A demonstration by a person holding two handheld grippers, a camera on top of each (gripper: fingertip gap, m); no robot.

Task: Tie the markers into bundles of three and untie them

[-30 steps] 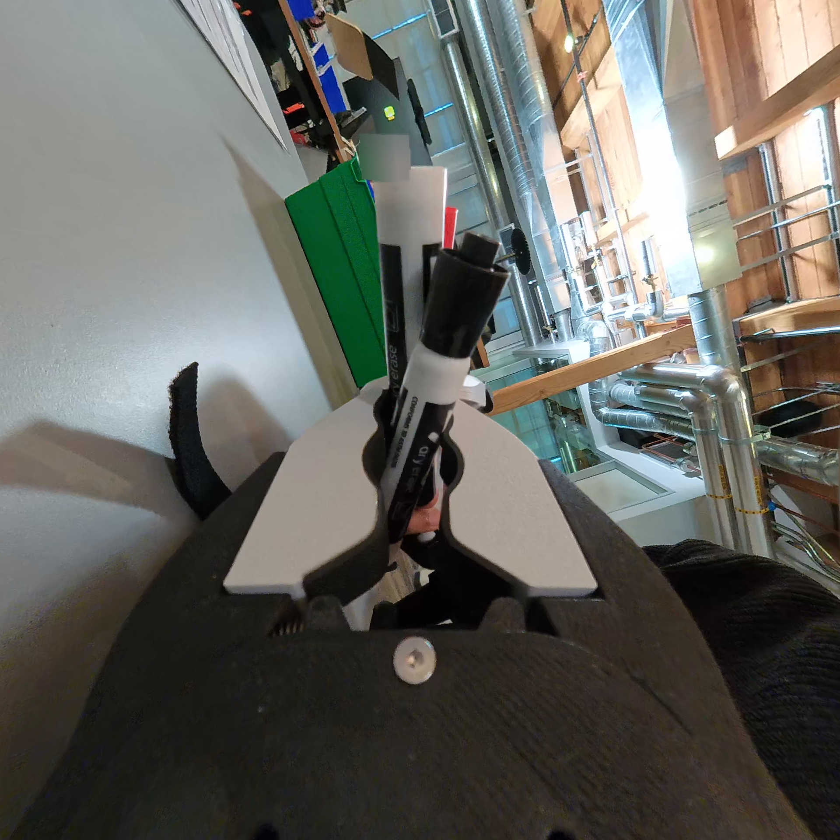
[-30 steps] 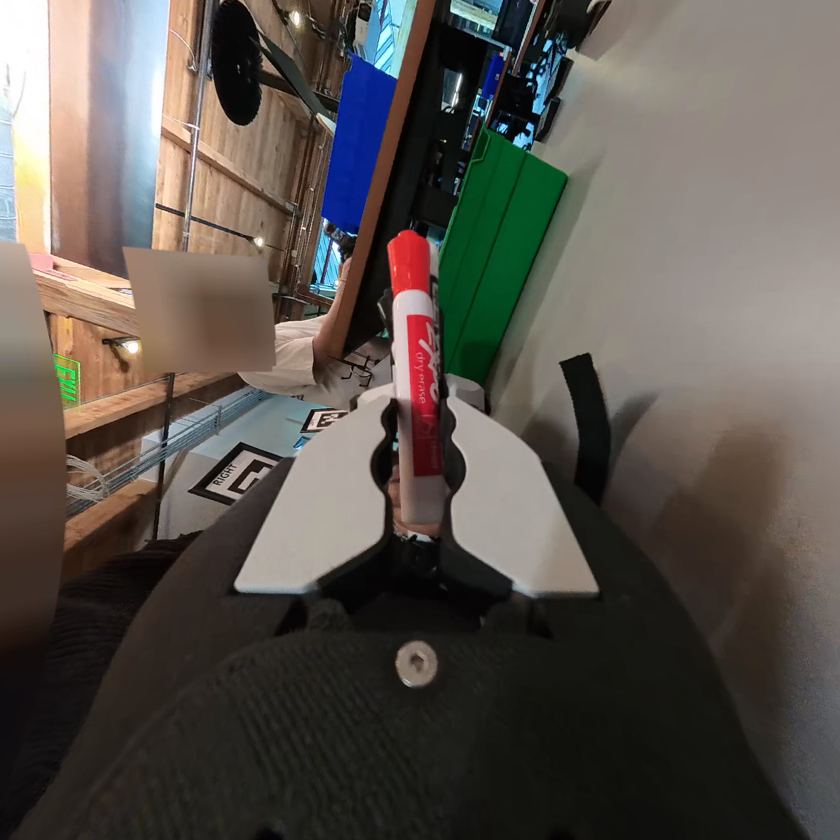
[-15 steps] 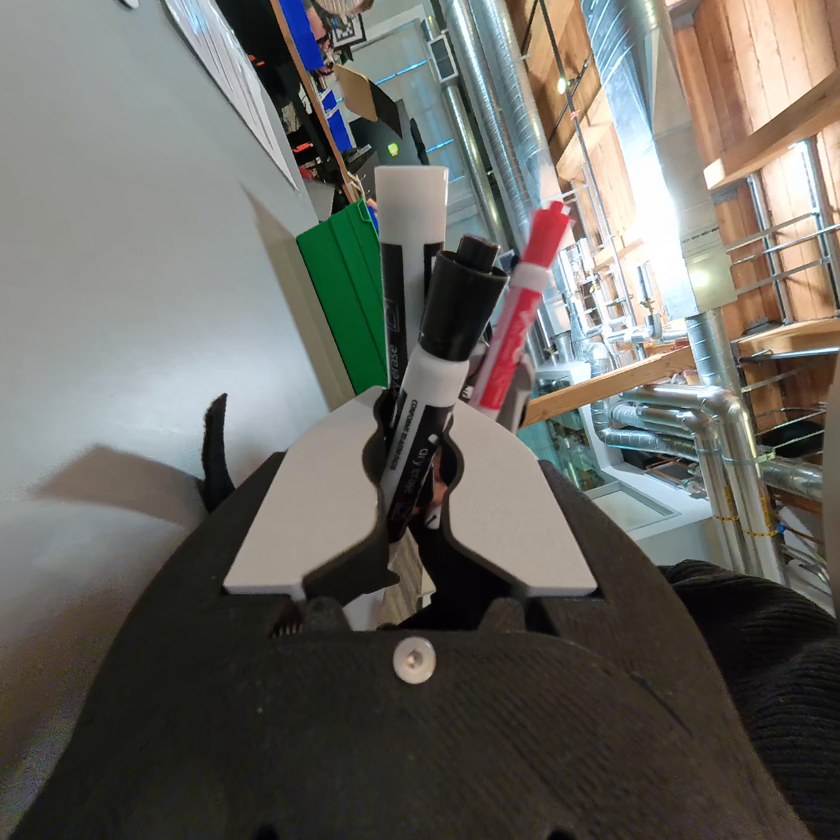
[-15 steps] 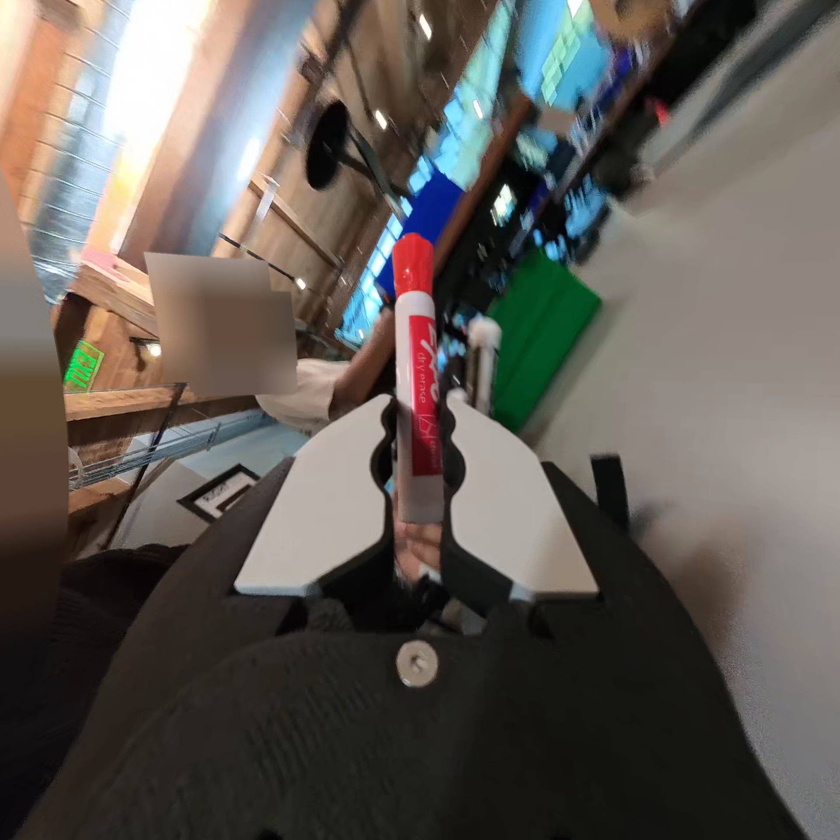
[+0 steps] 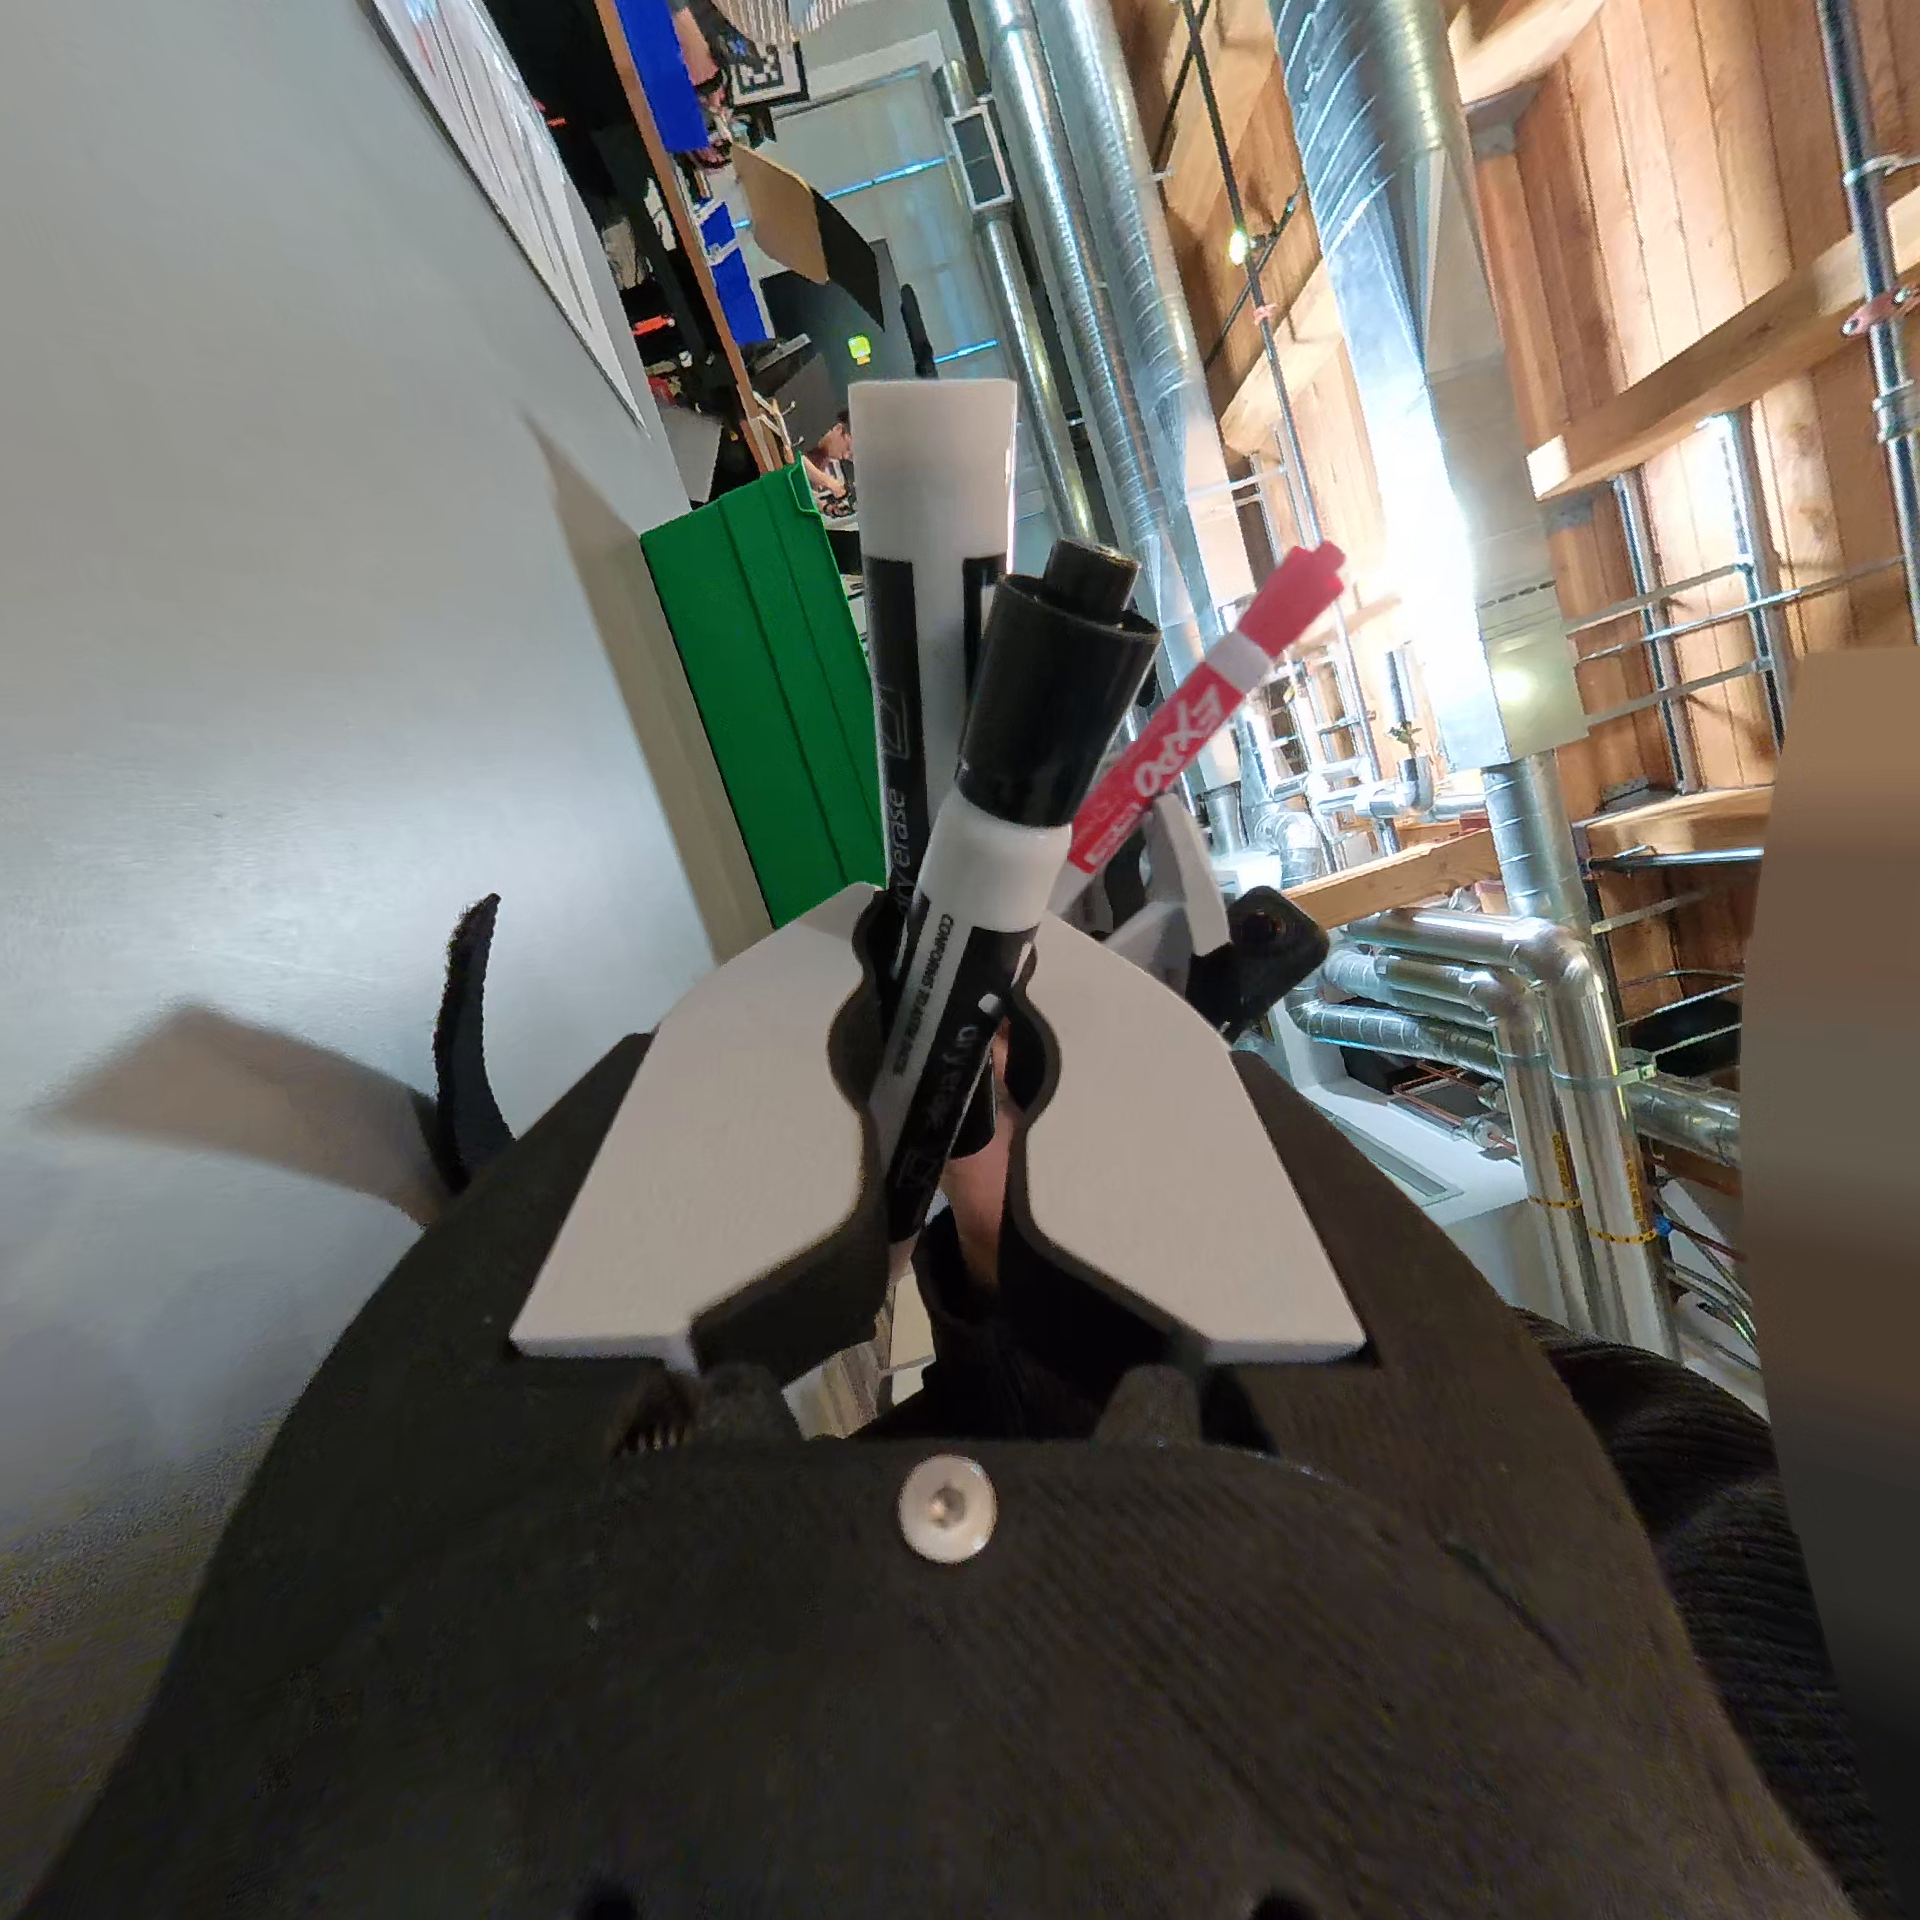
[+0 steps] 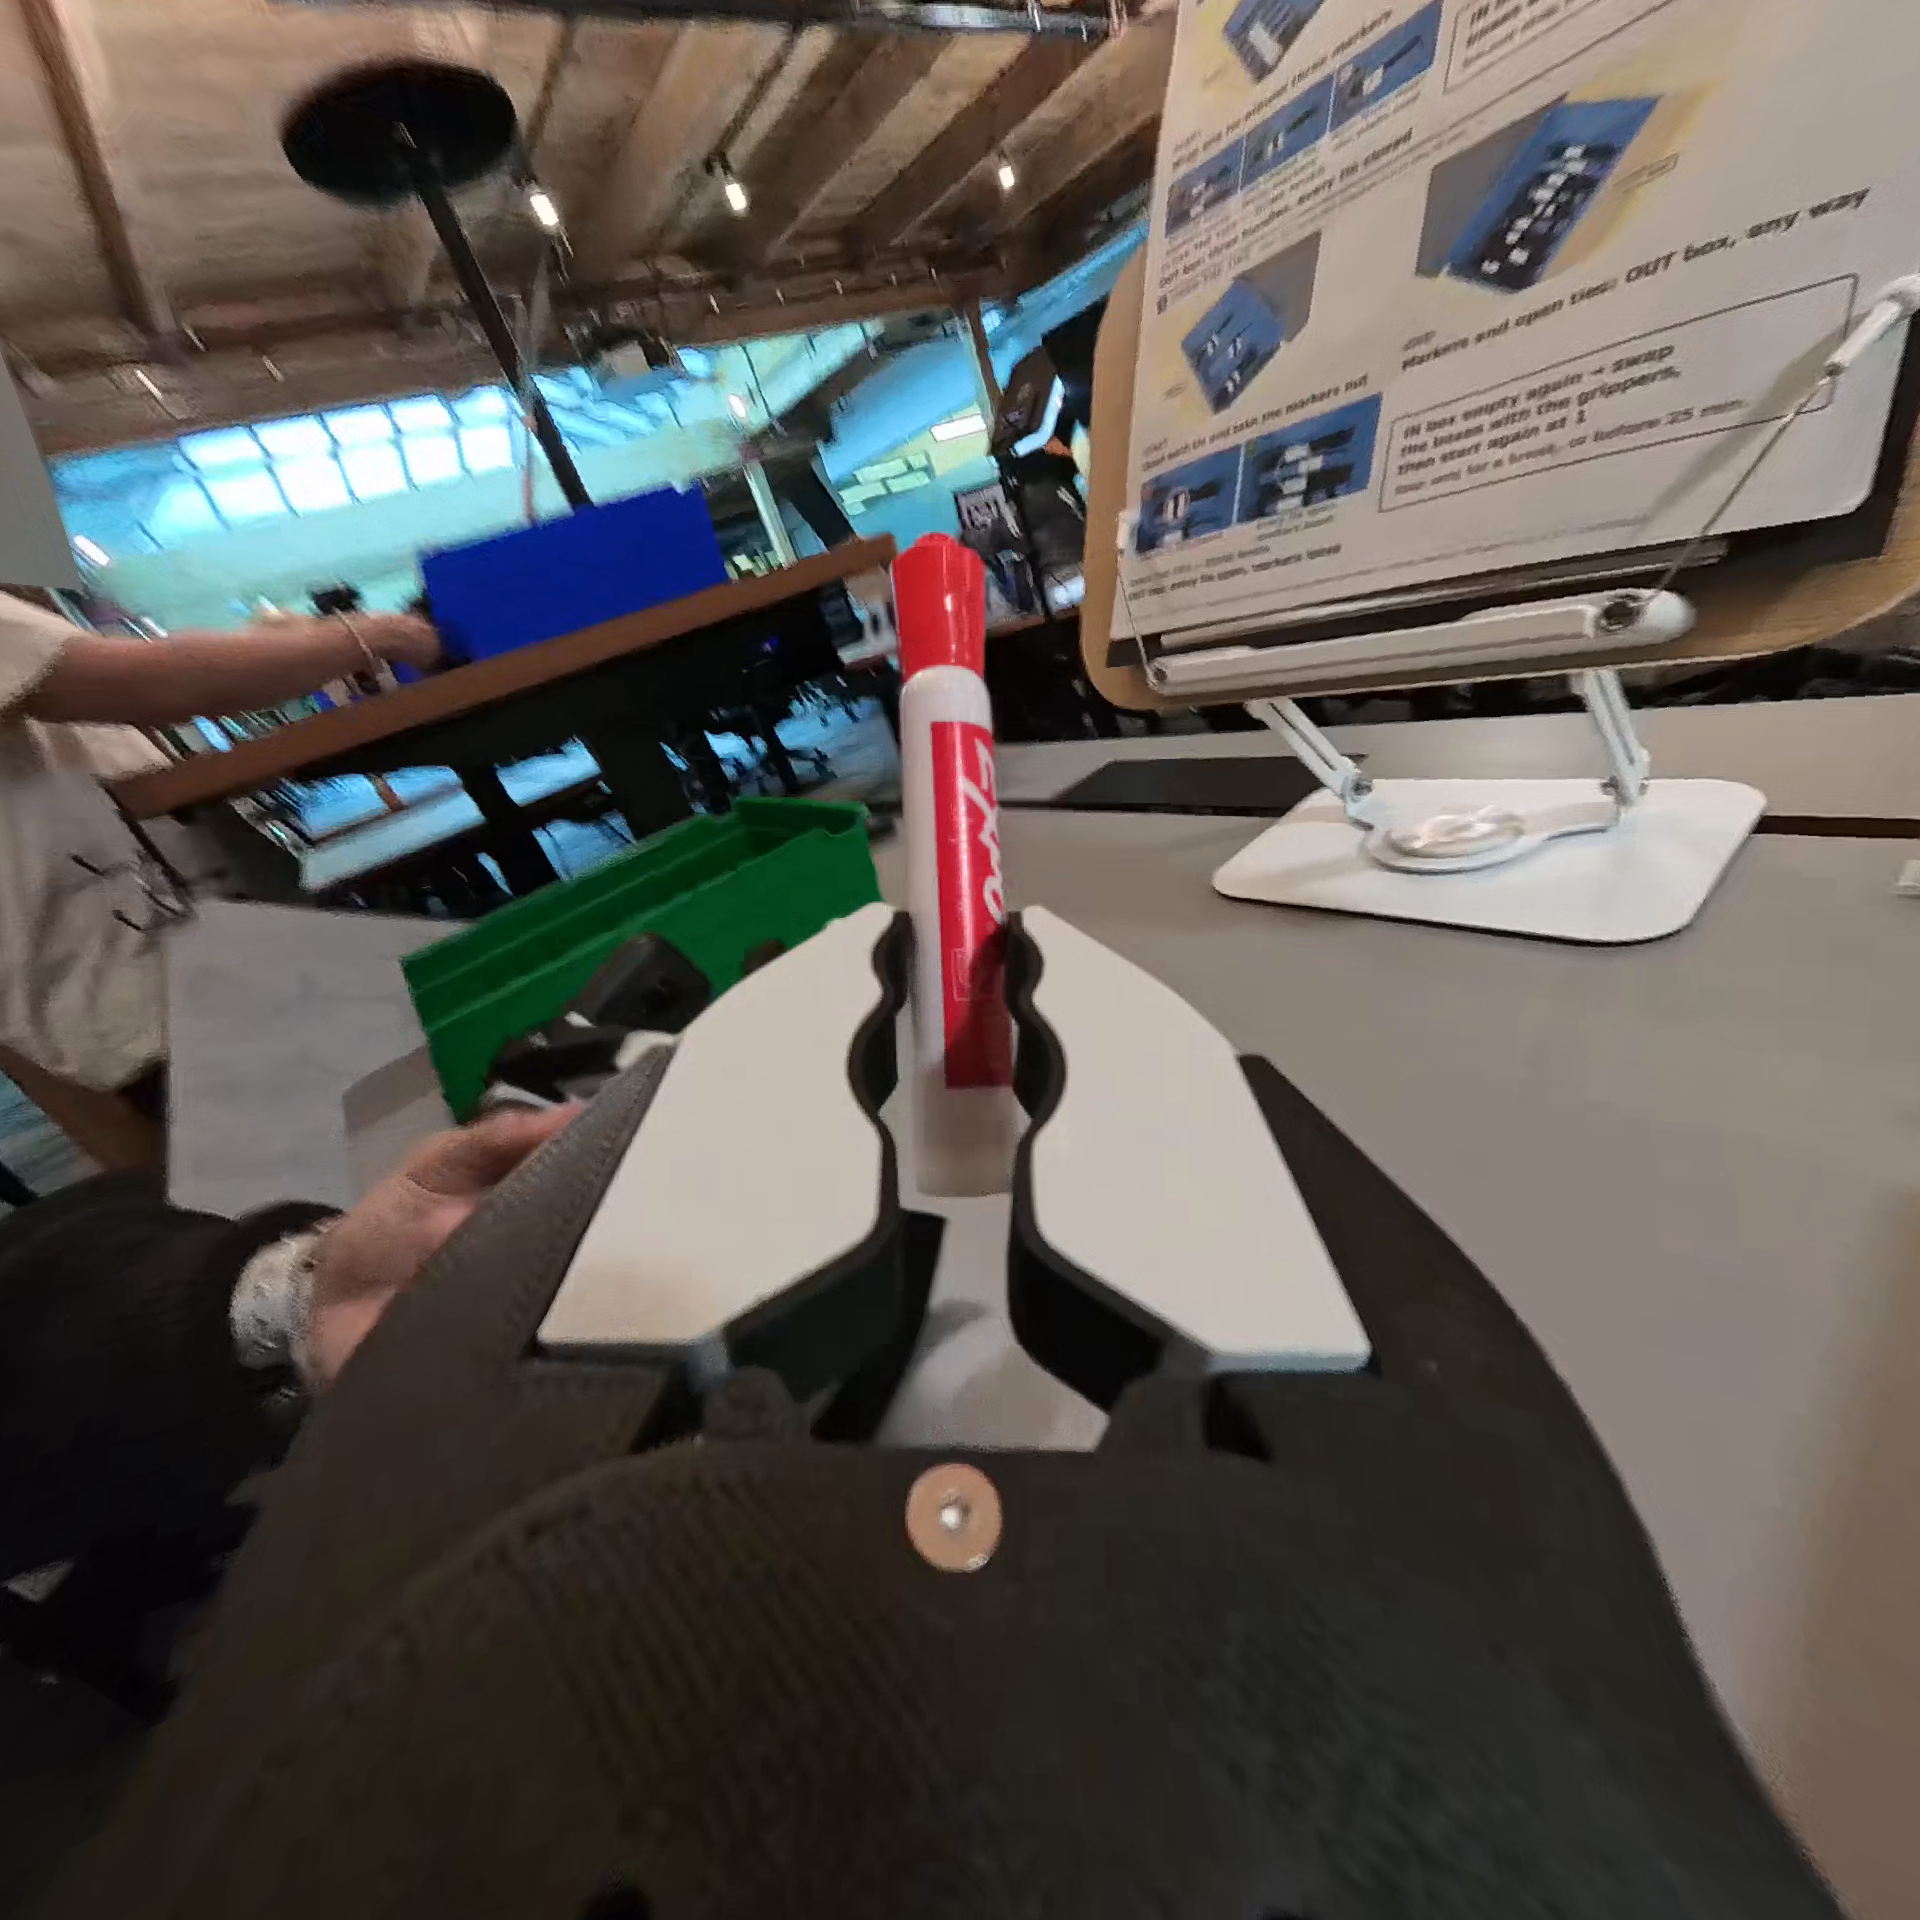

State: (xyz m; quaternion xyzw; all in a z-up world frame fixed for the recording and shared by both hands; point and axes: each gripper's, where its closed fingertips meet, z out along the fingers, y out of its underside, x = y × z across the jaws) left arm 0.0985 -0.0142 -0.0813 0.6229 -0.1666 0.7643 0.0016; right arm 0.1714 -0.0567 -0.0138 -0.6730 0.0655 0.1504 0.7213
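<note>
My left gripper (image 5: 940,925) is shut on two black markers: one with its black cap (image 5: 1049,707) pointing forward, the other with its white end (image 5: 930,488) forward. A black strap (image 5: 468,1049) curls off the grey table at its left. My right gripper (image 6: 951,925) is shut on a red marker (image 6: 948,821), which sticks forward between the jaws. In the left wrist view the right gripper (image 5: 1184,883) and its red marker (image 5: 1195,717) show just right of the black markers, tilted.
A green bin (image 5: 769,707) stands on the grey table (image 5: 260,727); it also shows in the right wrist view (image 6: 644,925). A document stand (image 6: 1486,842) with a printed sheet stands at the right. A person's arm (image 6: 260,644) reaches over a far table with a blue bin (image 6: 571,582). Spacing between my two grippers at the tips: around 11 cm.
My right gripper has rolled level and swung close to the left one with the red marker, which now shows beside the black markers. The left gripper has barely moved.
</note>
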